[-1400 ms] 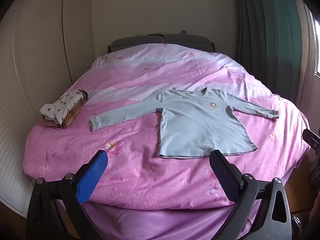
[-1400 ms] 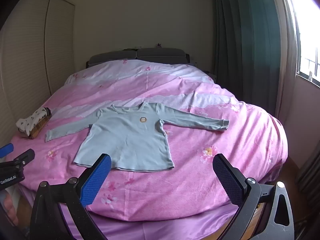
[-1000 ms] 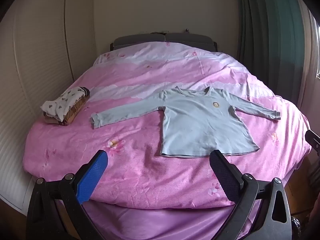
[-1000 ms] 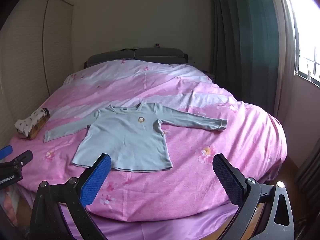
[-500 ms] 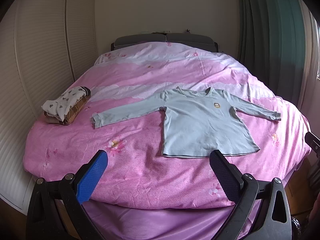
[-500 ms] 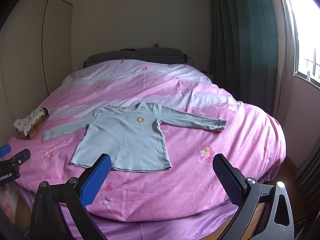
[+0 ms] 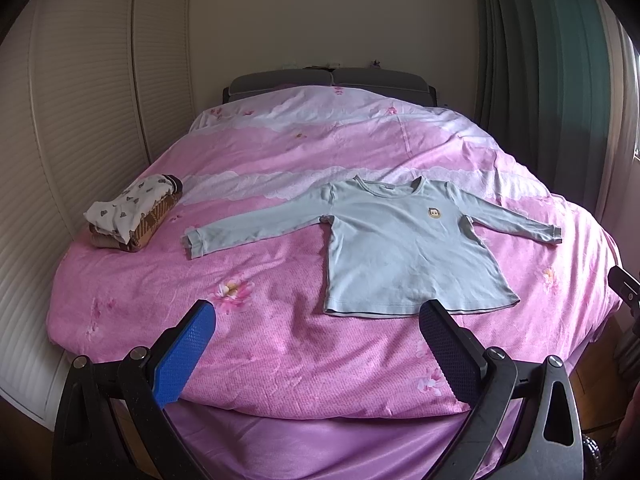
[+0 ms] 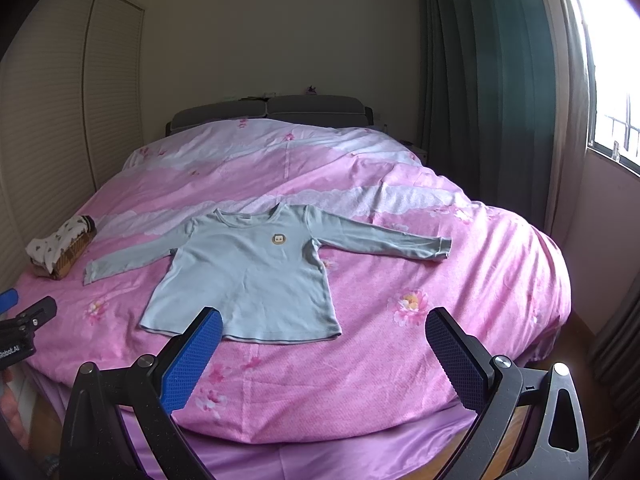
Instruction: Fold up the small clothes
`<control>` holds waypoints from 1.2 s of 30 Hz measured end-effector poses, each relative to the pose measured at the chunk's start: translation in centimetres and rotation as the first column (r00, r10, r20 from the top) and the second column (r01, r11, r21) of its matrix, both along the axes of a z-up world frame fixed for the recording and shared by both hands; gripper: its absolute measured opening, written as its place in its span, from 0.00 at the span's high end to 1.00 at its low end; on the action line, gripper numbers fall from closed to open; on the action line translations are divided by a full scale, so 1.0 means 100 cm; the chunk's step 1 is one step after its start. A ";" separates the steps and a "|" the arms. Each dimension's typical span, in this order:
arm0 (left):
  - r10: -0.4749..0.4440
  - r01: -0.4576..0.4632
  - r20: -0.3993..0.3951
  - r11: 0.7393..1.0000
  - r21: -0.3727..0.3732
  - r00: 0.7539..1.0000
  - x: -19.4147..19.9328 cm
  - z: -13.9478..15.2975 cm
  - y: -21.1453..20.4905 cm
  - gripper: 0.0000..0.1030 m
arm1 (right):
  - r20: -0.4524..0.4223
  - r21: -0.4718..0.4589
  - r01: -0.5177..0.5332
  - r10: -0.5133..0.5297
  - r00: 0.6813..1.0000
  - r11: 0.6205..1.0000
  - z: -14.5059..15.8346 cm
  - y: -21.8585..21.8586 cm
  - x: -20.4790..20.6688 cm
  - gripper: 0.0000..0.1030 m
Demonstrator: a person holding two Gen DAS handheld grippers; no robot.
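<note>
Both grippers pulled slightly back, wide apart, shirt unmoved

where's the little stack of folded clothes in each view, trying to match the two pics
Left wrist view: the folded stack lies at the picture's left on the pink bed, just past the cuff of the blue shirt.
Right wrist view: the stack sits at the far left edge, smaller, above the other gripper's tip.
Shared landmark: the round badge on the shirt's chest.
</note>
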State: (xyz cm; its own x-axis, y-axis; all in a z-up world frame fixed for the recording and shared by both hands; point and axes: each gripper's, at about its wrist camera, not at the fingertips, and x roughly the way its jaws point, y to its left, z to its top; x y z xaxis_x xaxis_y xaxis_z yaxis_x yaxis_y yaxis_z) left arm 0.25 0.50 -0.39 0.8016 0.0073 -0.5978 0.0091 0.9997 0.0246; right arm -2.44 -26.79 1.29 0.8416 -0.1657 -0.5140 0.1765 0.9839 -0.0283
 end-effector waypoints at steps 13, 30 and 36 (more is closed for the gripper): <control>-0.003 0.003 0.001 1.000 -0.004 1.000 0.000 0.001 0.001 0.00 | -0.002 0.000 0.000 0.000 1.000 1.000 -0.001 0.003 0.002 0.00; 0.001 0.000 0.004 1.000 -0.005 1.000 0.000 0.002 0.002 0.00 | -0.003 0.000 0.001 -0.001 1.000 1.000 -0.003 -0.001 0.002 0.00; -0.001 0.002 0.005 1.000 -0.003 1.000 0.000 0.003 0.003 0.00 | -0.004 0.000 0.002 -0.002 1.000 1.000 -0.003 -0.001 0.002 0.00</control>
State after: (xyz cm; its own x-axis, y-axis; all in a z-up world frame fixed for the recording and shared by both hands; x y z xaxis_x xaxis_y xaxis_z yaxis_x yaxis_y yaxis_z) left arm 0.29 0.79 -0.08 0.8044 0.0045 -0.5941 0.0105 0.9997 0.0219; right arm -2.27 -26.91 1.01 0.8393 -0.1674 -0.5172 0.1783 0.9835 -0.0289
